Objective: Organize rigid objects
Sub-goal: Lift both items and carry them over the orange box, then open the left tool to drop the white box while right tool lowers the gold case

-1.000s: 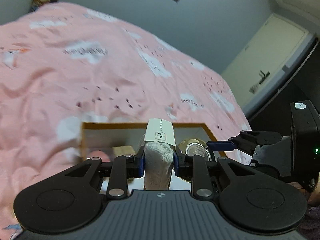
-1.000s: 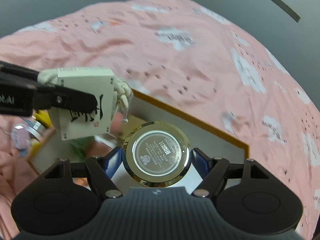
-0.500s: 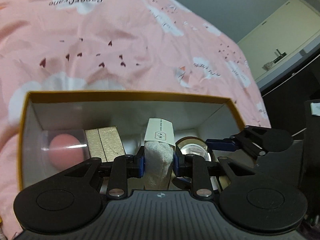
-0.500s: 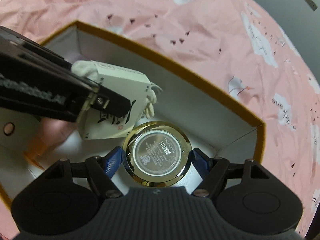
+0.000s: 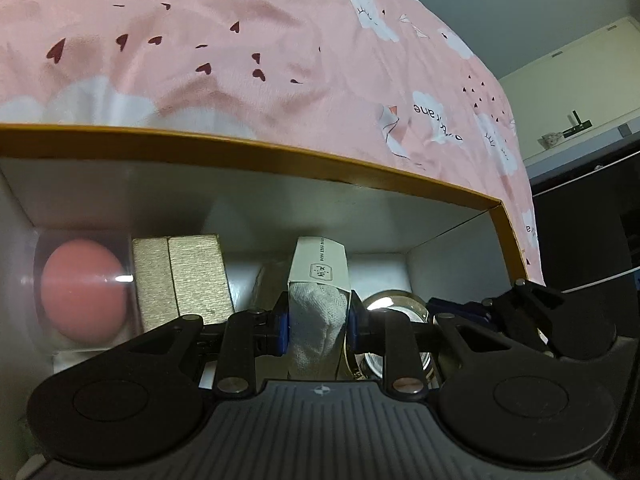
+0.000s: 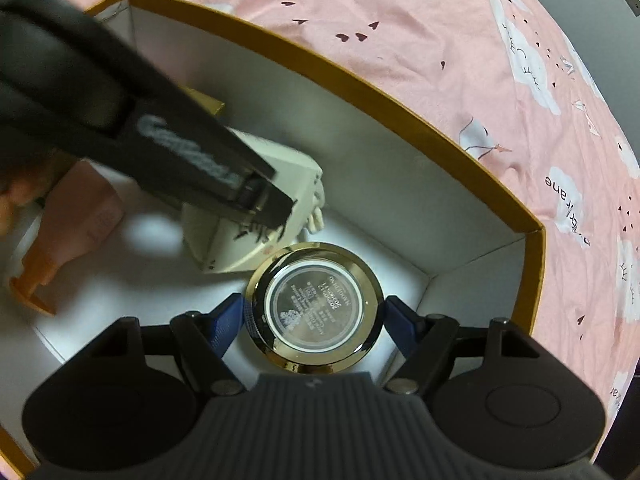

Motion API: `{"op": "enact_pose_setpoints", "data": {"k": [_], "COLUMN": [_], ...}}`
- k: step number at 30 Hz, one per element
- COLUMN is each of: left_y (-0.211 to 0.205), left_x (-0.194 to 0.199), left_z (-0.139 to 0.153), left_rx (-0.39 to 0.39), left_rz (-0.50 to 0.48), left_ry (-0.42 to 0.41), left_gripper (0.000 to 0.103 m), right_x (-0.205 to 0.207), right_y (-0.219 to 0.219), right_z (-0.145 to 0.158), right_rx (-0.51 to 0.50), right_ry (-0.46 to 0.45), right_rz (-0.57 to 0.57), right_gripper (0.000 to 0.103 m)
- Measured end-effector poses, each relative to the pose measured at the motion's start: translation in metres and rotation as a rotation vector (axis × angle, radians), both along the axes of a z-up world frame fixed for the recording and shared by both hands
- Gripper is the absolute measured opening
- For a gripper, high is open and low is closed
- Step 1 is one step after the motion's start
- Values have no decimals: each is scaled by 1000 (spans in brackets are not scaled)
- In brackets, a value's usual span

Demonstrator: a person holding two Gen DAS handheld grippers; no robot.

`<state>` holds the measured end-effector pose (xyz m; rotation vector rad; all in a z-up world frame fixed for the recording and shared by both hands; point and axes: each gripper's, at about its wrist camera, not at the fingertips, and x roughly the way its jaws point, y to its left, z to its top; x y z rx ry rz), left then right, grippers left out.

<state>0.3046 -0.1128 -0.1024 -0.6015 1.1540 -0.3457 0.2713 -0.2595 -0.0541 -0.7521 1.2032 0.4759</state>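
Note:
My left gripper [image 5: 318, 326] is shut on a small white carton with a white cloth bundle [image 5: 318, 312] and holds it low inside the gold-rimmed white box [image 5: 280, 156]. My right gripper [image 6: 314, 314] is shut on a round gold tin [image 6: 314, 306] and holds it down in the box's right corner [image 6: 424, 280]. The carton [image 6: 256, 240] lies just left of the tin in the right wrist view, with the left gripper's finger across it. The tin [image 5: 394, 306] shows right of the carton in the left wrist view.
A clear case with a pink sponge [image 5: 80, 294] and a gold block [image 5: 184, 276] stand at the box's left back. A pink bottle with an orange cap [image 6: 64, 236] lies in the box. The box sits on a pink bedsheet [image 5: 240, 60].
Both grippers have gone down from above the box into it, carrying the carton and the tin. The box walls now surround both.

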Motion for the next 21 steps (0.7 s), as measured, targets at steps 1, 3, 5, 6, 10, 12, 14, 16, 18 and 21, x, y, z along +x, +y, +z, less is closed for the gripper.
{"op": "enact_pose_setpoints", "data": {"k": [1, 3, 5, 6, 10, 12, 14, 16, 18, 21], "left_y": [-1, -4, -8, -9, -15, -19, -21, -22, -24, -27], "left_x": [1, 2, 3, 2, -2, -5, -9, -13, -17, -24], "left_z": [0, 1, 5, 7, 16, 22, 27, 34, 40, 47], "left_rx": [2, 21, 61, 91, 186, 252, 296, 348, 391, 474], "left_rz": [-6, -24, -23, -21, -39, -45, -45, -45, -56, -72], "left_ry": [-4, -5, -14, -22, -77, -109, -137, -179, -214, -265], "left_gripper": [29, 31, 34, 37, 42, 55, 56, 57, 60, 60], "right_x": [-1, -2, -1, 0, 1, 2, 4, 3, 4, 5], "right_y": [0, 0, -1, 0, 1, -1, -5, -5, -6, -5], "right_z": [0, 0, 0, -2, -4, -3, -2, -2, 1, 4], "right_rx": [-2, -7, -2, 1, 7, 17, 26, 35, 44, 64], "right_ry": [-1, -7, -4, -1, -2, -1, 3, 5, 7, 16], "right_rz": [2, 3, -4, -5, -6, -9, -13, -17, -17, -19], "right_gripper": [74, 74, 74, 74, 74, 74, 74, 74, 74, 74]}}
